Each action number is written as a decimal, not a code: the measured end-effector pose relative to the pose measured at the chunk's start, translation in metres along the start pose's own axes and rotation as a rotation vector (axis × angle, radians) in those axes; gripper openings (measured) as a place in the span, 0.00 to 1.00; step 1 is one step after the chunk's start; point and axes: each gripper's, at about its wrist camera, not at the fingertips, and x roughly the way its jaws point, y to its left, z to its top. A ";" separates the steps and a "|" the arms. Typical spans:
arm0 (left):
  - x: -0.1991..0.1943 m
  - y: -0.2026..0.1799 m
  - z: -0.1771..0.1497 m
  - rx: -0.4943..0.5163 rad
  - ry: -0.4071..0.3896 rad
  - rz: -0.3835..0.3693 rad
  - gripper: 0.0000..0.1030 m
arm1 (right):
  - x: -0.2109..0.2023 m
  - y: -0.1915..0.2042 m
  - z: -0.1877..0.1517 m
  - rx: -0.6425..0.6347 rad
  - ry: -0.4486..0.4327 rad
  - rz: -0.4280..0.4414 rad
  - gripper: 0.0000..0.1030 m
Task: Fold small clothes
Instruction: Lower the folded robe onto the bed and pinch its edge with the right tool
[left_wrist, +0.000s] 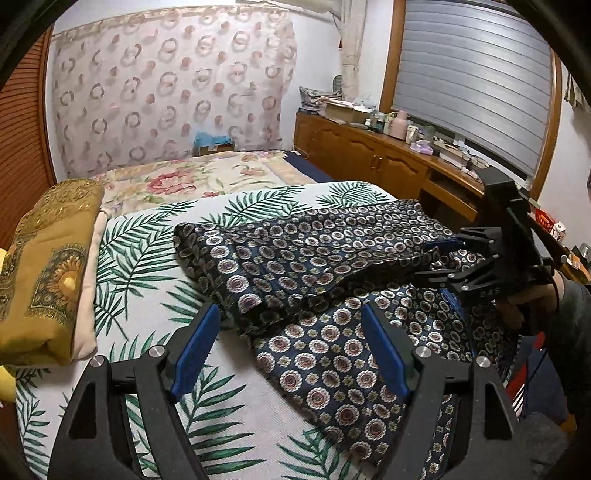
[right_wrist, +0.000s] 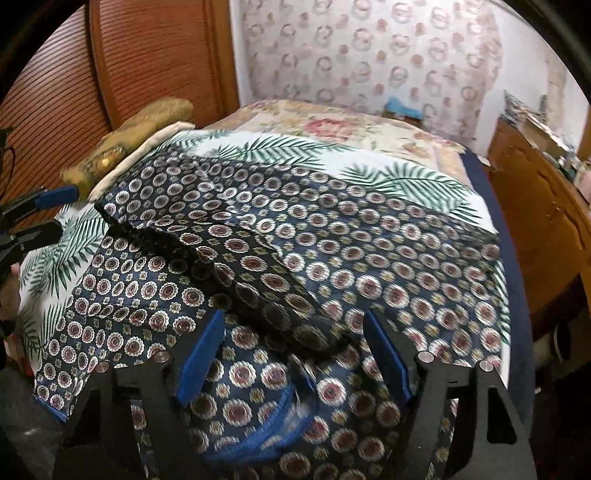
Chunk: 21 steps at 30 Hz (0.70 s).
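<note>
A navy garment with a round floral print lies spread on the palm-leaf bedspread, its upper part folded over into a long band. It fills the right wrist view. My left gripper is open and empty, hovering over the garment's near left edge. My right gripper is open, its blue pads either side of the garment's bunched near edge with blue trim. In the left wrist view the right gripper sits at the garment's right end. The left gripper shows at the left edge of the right wrist view.
A folded mustard patterned cloth lies on the bed's left side. A floral quilt covers the far bed. A wooden cabinet with clutter runs along the right. A wooden slatted door stands at the left.
</note>
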 end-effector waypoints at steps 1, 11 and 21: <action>0.000 0.001 0.000 -0.003 0.000 0.004 0.77 | 0.004 0.001 0.001 -0.010 0.008 0.000 0.75; -0.001 0.008 -0.004 -0.020 0.003 0.017 0.77 | 0.030 0.003 0.010 -0.023 0.043 0.040 0.42; 0.002 0.008 -0.011 -0.030 0.007 0.015 0.77 | -0.003 0.006 -0.004 -0.017 -0.075 0.104 0.03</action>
